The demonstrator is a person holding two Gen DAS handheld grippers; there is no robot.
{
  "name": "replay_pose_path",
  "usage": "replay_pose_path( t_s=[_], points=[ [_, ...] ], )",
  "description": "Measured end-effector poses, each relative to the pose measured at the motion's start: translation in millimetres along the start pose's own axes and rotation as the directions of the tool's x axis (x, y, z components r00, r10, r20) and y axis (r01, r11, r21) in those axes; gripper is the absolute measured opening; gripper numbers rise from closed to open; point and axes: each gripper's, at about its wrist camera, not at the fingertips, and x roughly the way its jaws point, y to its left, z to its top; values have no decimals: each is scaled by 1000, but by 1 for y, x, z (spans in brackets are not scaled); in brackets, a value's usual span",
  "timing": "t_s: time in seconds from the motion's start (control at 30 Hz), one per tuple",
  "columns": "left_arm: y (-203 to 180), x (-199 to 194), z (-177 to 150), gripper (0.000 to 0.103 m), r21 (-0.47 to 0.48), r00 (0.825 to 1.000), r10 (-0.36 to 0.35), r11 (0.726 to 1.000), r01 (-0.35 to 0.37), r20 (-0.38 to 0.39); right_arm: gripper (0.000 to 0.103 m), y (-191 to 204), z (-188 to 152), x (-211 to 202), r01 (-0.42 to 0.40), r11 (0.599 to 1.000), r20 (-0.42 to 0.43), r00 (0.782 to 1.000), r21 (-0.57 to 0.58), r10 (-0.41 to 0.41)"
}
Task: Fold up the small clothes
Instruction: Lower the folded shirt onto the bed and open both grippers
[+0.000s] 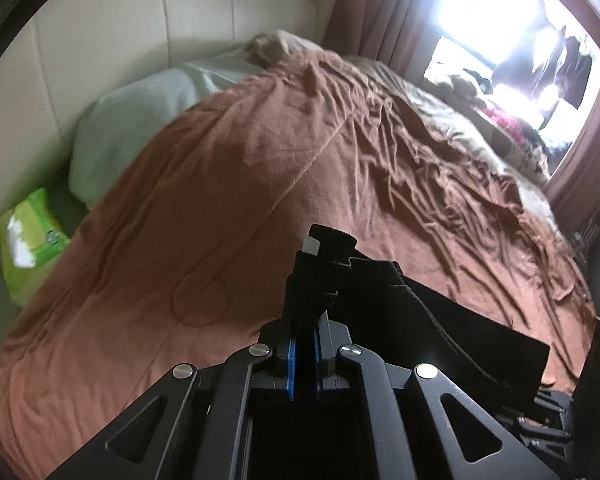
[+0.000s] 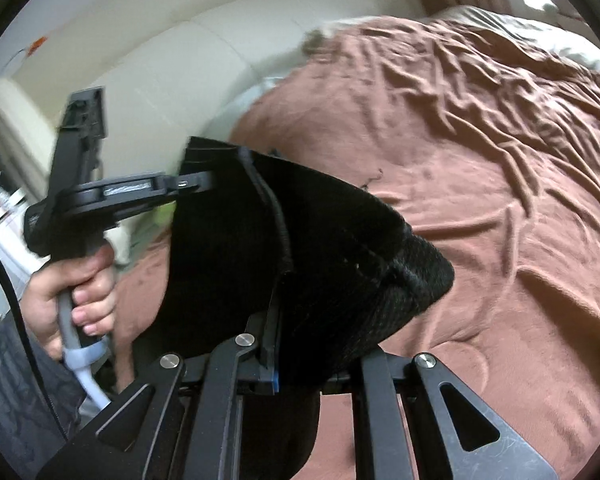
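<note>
Leftmost, against cream padded headboard (image 1: 148,20): green tissue pack (image 1: 30,236) on olive sheet, beside pale green pillow (image 1: 140,116). Centre, spread over whole bed: rust-brown blanket (image 1: 228,184), smooth near pillow, heavily wrinkled toward window side. Low centre, left wrist view: left gripper (image 1: 304,344), blue-padded fingers (image 1: 291,364) drawn close together and clenched on one bunched end of black garment (image 1: 440,320); white label visible at top of pinched fabric. Garment lifted clear of blanket, stretching rightward as a taut dark band toward lower right edge of frame. Far right, same view: maroon curtain (image 1: 384,4) framing overexposed window, cluttered items below the glare.

Leftmost, right wrist view: person's left hand (image 2: 74,292) wrapped round handle of left gripper (image 2: 188,186), seen side-on, tips buried in black garment (image 2: 320,232). Centre: garment held up between both tools, ribbed band curling over at right. Low centre: right gripper (image 2: 296,360), one blue-edged finger (image 2: 272,344) visible, the other hidden under draped cloth; fabric evidently grasped here, exact finger gap not discernible. Right: rust-brown blanket (image 2: 480,160) below, wrinkled, not touching raised cloth.
</note>
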Motion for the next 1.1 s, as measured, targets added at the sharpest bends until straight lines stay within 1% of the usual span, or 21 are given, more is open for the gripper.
replay_pose_path(
  t_s=[0.03, 0.07, 0.1, 0.13, 0.17, 0.2, 0.27, 0.37, 0.53, 0.57, 0.6, 0.63, 0.7, 0.77, 0.8, 0.83, 0.9, 0.93, 1.0, 1.03, 1.1],
  points=[
    [-1, 9, 1, 13, 4, 999, 34, 999, -34, -26, 13, -9, 1, 7, 14, 999, -30, 999, 41, -13],
    [0, 14, -1, 22, 4, 996, 70, 998, -70, -47, 20, -16, 0, 12, 21, 997, -49, 999, 70, -18],
    [1, 17, -2, 26, 1, 994, 96, 995, -96, -52, 31, -21, -1, 15, 37, 995, -65, 997, 91, -31],
    [4, 17, -4, 27, -3, 992, 112, 994, -113, -48, 37, -27, -3, 15, 56, 993, -64, 997, 100, -49],
    [8, 15, -8, 30, -8, 993, 110, 994, -110, -45, 46, -29, -5, 13, 64, 993, -60, 996, 98, -59],
    [11, 13, -12, 31, -12, 994, 105, 994, -105, -45, 48, -31, -6, 12, 66, 993, -56, 997, 97, -61],
    [19, 10, -21, 31, -23, 991, 122, 992, -124, -53, 48, -31, -11, 9, 49, 994, -63, 997, 101, -43],
    [27, 3, -35, 31, -39, 989, 127, 991, -130, -78, 48, -29, -14, 6, 47, 994, -72, 997, 99, -40],
    [17, -14, -50, 34, -25, 988, 130, 991, -132, -85, 48, -32, -9, -5, 45, 995, -76, 996, 89, -38],
    [14, -18, -52, 39, -24, 988, 129, 991, -132, -85, 48, -35, -14, -16, 44, 995, -77, 996, 89, -38],
    [9, -22, -53, 46, -21, 988, 130, 991, -132, -82, 48, -36, -16, -23, 41, 995, -81, 996, 88, -34],
    [3, -29, -56, 50, -15, 988, 133, 991, -134, -76, 48, -36, -18, -31, 36, 995, -85, 996, 90, -28],
    [-6, -39, -58, 66, -7, 989, 135, 991, -136, -66, 48, -37, -19, -48, 31, 994, -77, 997, 100, -23],
    [-17, -52, -61, 72, 1, 990, 133, 991, -133, -56, 49, -38, -20, -65, 32, 994, -71, 997, 103, -25],
    [-22, -58, -62, 75, 5, 990, 134, 991, -134, -50, 56, -39, -20, -73, 32, 994, -72, 997, 103, -25],
    [-27, -65, -64, 77, 6, 990, 135, 991, -134, -44, 61, -39, -20, -81, 33, 995, -67, 997, 99, -27],
    [-37, -78, -67, 83, 6, 991, 133, 991, -133, -32, 82, -38, -22, -101, 48, 995, -47, 998, 88, -44],
    [-42, -85, -69, 85, 5, 991, 132, 991, -132, -24, 85, -37, -23, -115, 65, 995, -33, 997, 80, -62],
    [-53, -99, -74, 99, 0, 989, 147, 989, -147, 0, 94, -34, -26, -133, 67, 995, -31, 997, 77, -65],
    [-58, -106, -76, 102, 1, 987, 158, 987, -158, 15, 95, -33, -28, -146, 55, 996, -28, 998, 77, -52],
    [-70, -121, -80, 103, 5, 987, 153, 988, -154, 40, 103, -31, -32, -165, 57, 996, -20, 998, 65, -56]
  ],
)
